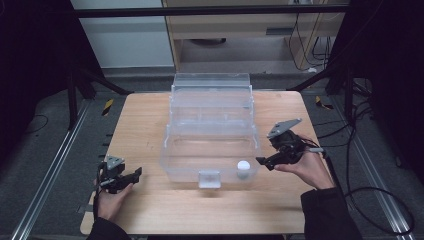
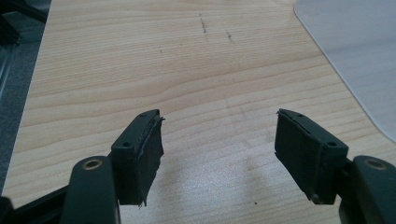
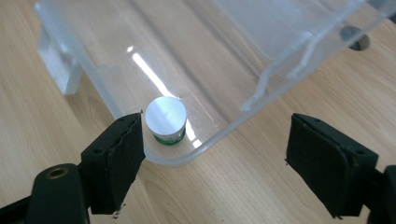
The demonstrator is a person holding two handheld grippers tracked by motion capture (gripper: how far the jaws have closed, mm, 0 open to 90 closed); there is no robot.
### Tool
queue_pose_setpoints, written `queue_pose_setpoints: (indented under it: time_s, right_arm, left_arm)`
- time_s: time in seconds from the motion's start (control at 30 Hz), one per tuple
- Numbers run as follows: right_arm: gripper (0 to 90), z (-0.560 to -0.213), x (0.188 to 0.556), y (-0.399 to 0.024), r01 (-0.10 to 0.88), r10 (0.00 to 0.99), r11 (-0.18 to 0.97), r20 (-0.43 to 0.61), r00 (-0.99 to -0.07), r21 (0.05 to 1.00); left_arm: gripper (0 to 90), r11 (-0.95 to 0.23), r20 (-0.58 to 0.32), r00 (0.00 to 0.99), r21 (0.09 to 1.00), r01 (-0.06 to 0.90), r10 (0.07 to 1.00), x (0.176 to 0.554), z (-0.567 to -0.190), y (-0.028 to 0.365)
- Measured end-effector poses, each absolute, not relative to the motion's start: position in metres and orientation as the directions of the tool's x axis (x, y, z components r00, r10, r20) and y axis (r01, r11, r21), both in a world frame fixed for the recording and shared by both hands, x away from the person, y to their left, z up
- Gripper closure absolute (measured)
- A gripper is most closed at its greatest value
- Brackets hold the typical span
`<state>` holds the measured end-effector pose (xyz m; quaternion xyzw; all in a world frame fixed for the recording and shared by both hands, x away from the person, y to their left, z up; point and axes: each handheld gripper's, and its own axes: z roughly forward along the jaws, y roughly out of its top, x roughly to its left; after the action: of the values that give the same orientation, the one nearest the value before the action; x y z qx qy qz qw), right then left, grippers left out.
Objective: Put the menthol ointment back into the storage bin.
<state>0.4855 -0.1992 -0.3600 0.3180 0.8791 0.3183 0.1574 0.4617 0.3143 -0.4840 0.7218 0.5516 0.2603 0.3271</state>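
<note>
Left tool [image 1: 131, 175] rests low over the bench [image 1: 150, 130], jaws spread with only bare wood between them, well apart from the small cylinder [image 1: 243, 167]. That cylinder stands upright inside the clear plastic box [image 1: 210, 150], in its near right corner, with a flat silvery top and a green band at its base. Right tool [image 1: 262, 161] hovers just outside that corner, jaws wide apart, gripping nothing.

No readable text, labels, brands or numbers anywhere.
Clear plastic box [image 1: 210, 145], small round-capped container [image 3: 166, 119] inside it and wooden tabletop [image 1: 145, 135] all unmarked; yellow-and-black hazard stripes [image 1: 107, 106] on floor beside tabletop, without lettering.
</note>
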Motion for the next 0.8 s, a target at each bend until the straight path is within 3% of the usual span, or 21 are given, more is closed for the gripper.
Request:
queue_pose_setpoints:
  time_s: [0.23, 0.43, 0.8]
  right_arm:
    - [17.2, -0.387, 0.467, -0.229, 0.527, 0.802, 0.385, 0.009, -0.598, 0.758]
    - [16.4, -0.414, 0.460, -0.253, 0.507, 0.866, 0.254, 0.040, -0.499, 0.824]
    - [15.3, -0.460, 0.450, -0.273, 0.485, 0.906, 0.158, 0.069, -0.417, 0.860]
  left_arm:
    - [31.9, -0.178, 0.015, 0.257, 0.757, 0.628, 0.966, 0.461, -0.484, 0.314]
    - [33.2, -0.177, 0.012, 0.257, 0.757, 0.629, 0.966, 0.462, -0.485, 0.314]
    - [41.0, -0.170, 0.001, 0.260, 0.759, 0.628, 0.966, 0.461, -0.483, 0.316]
